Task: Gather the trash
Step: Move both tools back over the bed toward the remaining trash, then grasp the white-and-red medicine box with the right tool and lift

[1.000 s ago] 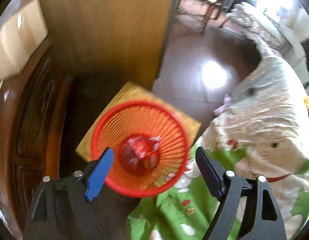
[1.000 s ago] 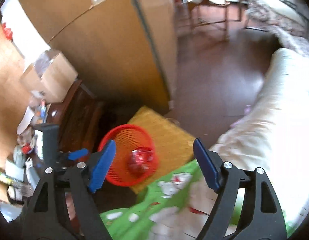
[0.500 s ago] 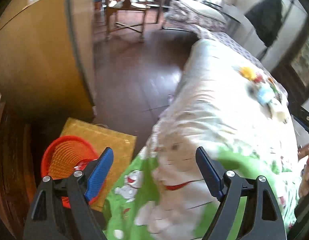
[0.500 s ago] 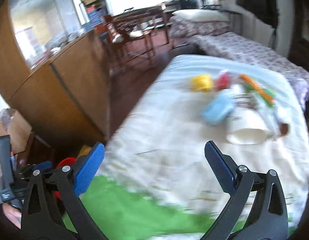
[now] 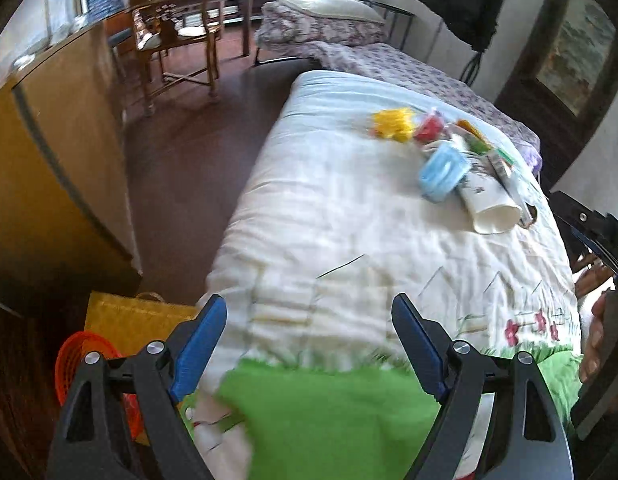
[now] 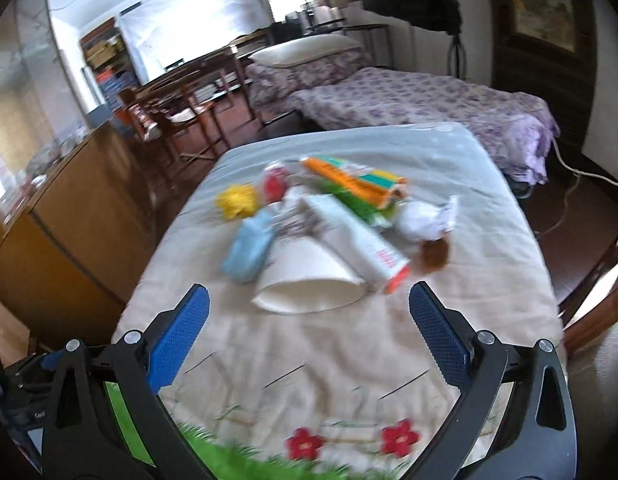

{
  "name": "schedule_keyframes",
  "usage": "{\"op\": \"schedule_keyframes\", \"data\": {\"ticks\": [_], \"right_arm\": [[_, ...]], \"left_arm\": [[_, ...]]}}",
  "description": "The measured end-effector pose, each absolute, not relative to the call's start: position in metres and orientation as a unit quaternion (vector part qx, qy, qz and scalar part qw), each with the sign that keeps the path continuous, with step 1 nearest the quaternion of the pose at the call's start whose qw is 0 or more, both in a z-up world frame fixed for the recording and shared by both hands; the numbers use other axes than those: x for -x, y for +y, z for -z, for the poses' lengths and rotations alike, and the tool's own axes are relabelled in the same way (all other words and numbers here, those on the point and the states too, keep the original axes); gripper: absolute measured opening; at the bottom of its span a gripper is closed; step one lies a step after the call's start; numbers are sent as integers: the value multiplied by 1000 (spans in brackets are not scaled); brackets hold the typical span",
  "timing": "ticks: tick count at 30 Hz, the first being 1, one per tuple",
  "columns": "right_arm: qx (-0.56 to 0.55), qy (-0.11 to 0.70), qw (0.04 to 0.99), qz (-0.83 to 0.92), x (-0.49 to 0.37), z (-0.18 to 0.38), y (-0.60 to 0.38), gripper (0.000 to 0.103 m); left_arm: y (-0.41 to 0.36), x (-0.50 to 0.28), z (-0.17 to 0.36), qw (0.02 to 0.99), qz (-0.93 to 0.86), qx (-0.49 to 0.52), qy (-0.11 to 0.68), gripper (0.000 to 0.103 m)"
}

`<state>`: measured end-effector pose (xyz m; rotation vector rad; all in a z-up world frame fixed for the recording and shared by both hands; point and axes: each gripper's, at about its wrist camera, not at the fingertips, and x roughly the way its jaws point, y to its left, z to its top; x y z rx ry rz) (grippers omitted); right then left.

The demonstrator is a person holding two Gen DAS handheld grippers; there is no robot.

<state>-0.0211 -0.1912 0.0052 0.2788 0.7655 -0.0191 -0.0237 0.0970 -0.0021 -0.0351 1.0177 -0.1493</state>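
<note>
A heap of trash lies on the white quilt (image 6: 309, 368): a flattened paper cup (image 6: 309, 280), a blue face mask (image 6: 249, 250), a white tube (image 6: 357, 236), orange and green packets (image 6: 353, 188), a yellow wad (image 6: 237, 200), a red wrapper (image 6: 274, 186) and a white crumpled wrapper (image 6: 425, 218). My right gripper (image 6: 309, 316) hangs open just short of the cup, nothing between its fingers. My left gripper (image 5: 309, 340) is open and empty over the quilt's near part, far from the heap (image 5: 443, 174). The red basket (image 5: 75, 360) sits low at its left.
A wooden cabinet (image 5: 49, 168) stands left of the bed across a strip of dark floor (image 5: 189, 152). Beyond are a chair (image 5: 177, 36), a table and a second bed (image 6: 429, 100). A yellow bag (image 5: 125, 320) lies by the basket. A hand (image 5: 597, 336) holds the other gripper at the right edge.
Both views have swung away from the red basket, which held a red wrapper, to the bed and its trash heap. The right gripper's jaws have spread wider.
</note>
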Motion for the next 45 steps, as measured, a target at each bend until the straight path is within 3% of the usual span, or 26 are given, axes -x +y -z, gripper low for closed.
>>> {"op": "schedule_keyframes", "data": {"ticks": [6,28,32,36,45], "right_arm": [[-130,390,911,41,-1,10,-212,96],[-105,371,920,67,-18,17,-230,96],[-168,353,918,61,-10,16,-249,96],[-155,385,909,46,-22,26,-242,82],[-55,410,910,17,-56,33,-195,76]], "left_arm": [[72,5,-1,874,87,2,478,88],[23,-35,22,872,127,11,472,88],[29,-38,26,868,128,25,479,88],[34,-42,28,862,132,40,488,88],[27,-39,30,862,144,24,486,88]]}}
